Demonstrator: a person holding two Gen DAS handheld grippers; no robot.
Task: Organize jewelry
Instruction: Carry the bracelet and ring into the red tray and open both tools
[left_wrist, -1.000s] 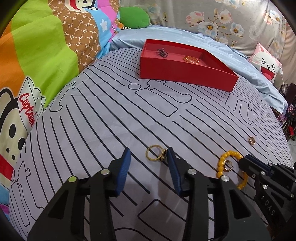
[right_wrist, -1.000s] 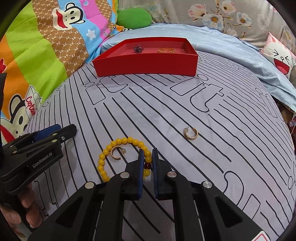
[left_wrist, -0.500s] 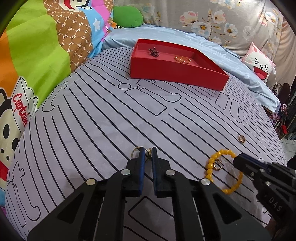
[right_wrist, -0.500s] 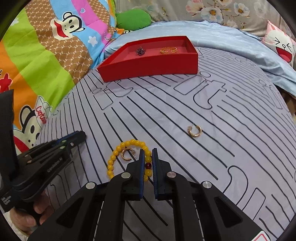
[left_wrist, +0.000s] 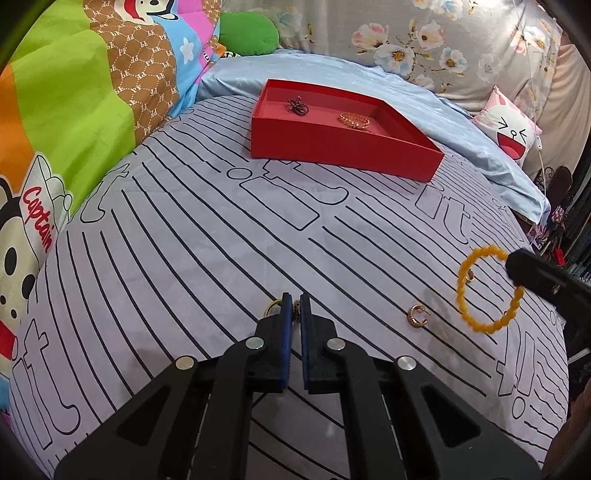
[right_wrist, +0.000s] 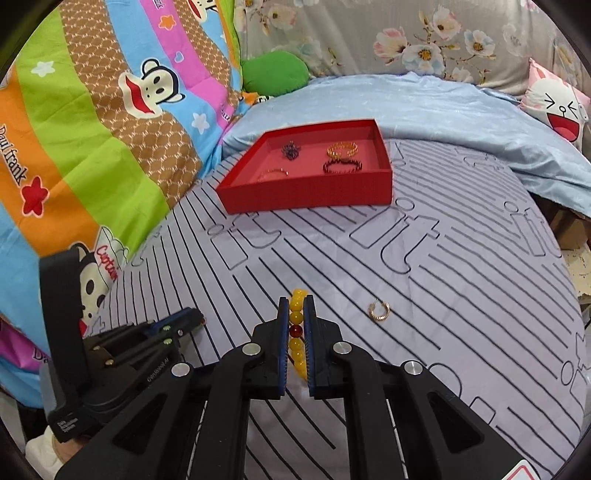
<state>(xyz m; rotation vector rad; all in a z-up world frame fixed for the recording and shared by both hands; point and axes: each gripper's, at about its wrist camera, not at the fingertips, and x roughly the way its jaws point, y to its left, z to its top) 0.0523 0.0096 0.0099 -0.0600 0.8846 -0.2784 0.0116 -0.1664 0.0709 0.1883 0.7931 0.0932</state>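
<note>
My left gripper (left_wrist: 294, 308) pinches a thin gold ring (left_wrist: 272, 305) just above the grey striped bedsheet (left_wrist: 184, 258). My right gripper (right_wrist: 296, 325) is clamped on a yellow beaded bracelet (right_wrist: 297, 332), lifted clear. One gold hoop earring (right_wrist: 379, 311) lies on the sheet; the red tray (right_wrist: 306, 188) sits well beyond.

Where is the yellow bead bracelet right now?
The yellow bead bracelet is clamped in the right tool, lifted above the striped bedspread. In the left wrist view it hangs at far right, near a gold hoop earring.
</note>
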